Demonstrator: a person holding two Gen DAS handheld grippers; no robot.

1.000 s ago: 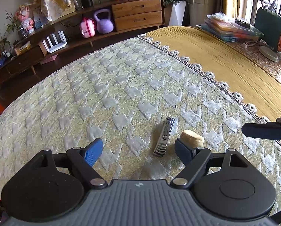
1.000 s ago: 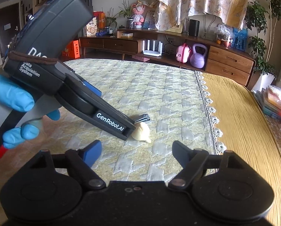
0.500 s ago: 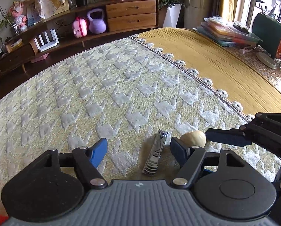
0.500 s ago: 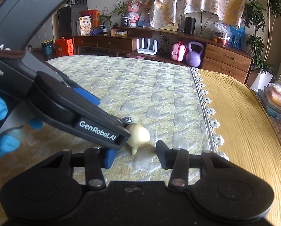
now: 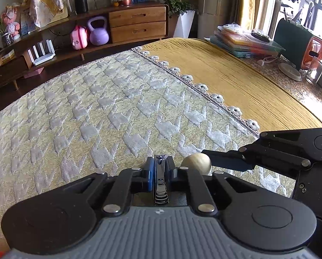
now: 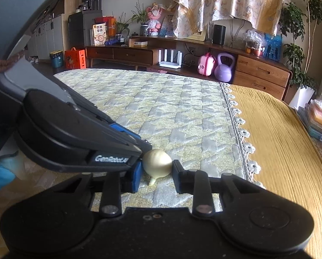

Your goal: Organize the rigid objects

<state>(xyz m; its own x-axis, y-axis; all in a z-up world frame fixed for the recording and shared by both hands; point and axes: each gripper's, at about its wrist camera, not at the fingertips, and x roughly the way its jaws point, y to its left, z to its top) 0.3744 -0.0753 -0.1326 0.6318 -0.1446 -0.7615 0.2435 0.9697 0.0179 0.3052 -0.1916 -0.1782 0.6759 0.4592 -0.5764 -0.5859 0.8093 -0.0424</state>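
A silver nail clipper (image 5: 160, 177) sits clamped between the blue pads of my left gripper (image 5: 160, 168), low over the pale quilted cloth (image 5: 100, 112). A cream garlic-shaped object (image 6: 157, 163) lies on the cloth just right of it; it also shows in the left wrist view (image 5: 196, 163). My right gripper (image 6: 157, 168) is closed around it, both pads touching its sides. The left gripper's body (image 6: 74, 133) fills the left of the right wrist view, its tip touching the cream object.
A mustard cloth (image 5: 236, 79) with a lace edge covers the table's right part. Stacked folders (image 5: 245, 43), a dish (image 5: 289, 71) and a glass (image 5: 314, 73) stand at the far right. A low wooden sideboard (image 6: 204, 62) runs behind the table.
Both grippers moved in and shut: the left closed on the nail clipper, the right closed on the cream object. Both were open a second ago.
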